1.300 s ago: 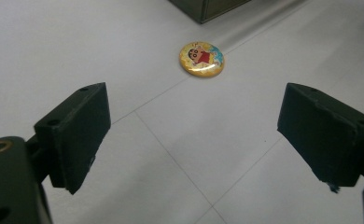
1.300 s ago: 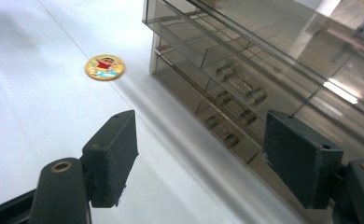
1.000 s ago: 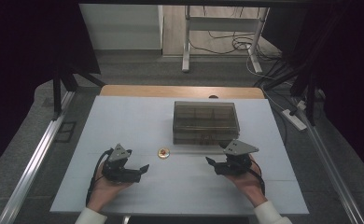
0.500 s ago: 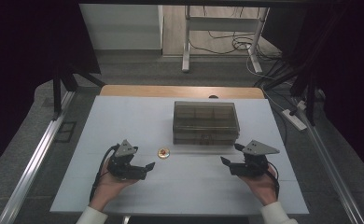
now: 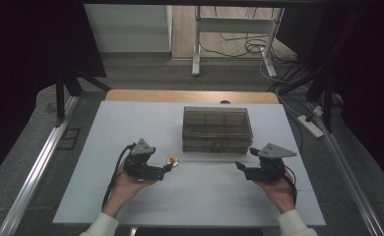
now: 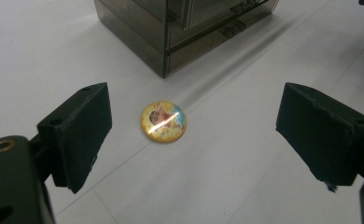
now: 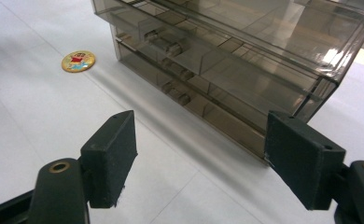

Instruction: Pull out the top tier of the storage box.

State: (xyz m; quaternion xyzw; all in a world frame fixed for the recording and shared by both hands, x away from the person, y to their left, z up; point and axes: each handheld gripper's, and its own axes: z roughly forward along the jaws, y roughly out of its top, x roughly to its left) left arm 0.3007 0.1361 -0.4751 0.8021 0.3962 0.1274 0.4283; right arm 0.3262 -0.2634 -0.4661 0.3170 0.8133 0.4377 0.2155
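Currently, the left gripper sits low over the near-left part of the white tabletop, held in the person's left hand. Its jaws stand wide apart and hold nothing. In the left gripper view, the left gripper frames a small round badge that lies flat on the tabletop between the two jaws, nearer the jaw at the left of that view and touching neither. The badge has a gold rim, a domed glossy face and a colourful cartoon print. In the high view, the badge lies just beyond the jaw tips, near the front left corner of a smoky transparent drawer box.

The drawer box stands at the centre of the tabletop, slightly toward the far side. Its drawers face the near edge and appear pushed in; the left gripper view shows its near corner just beyond the badge, apart from it.

The right gripper sits over the near-right part of the tabletop, held in the person's right hand. Its jaws are likewise spread wide and empty. In the right gripper view, the right gripper points at the lower front of the drawer box, close to it without contact. The badge appears at the upper left of that view, well clear of the jaws.

White sleeves show at the near edge of the high view.
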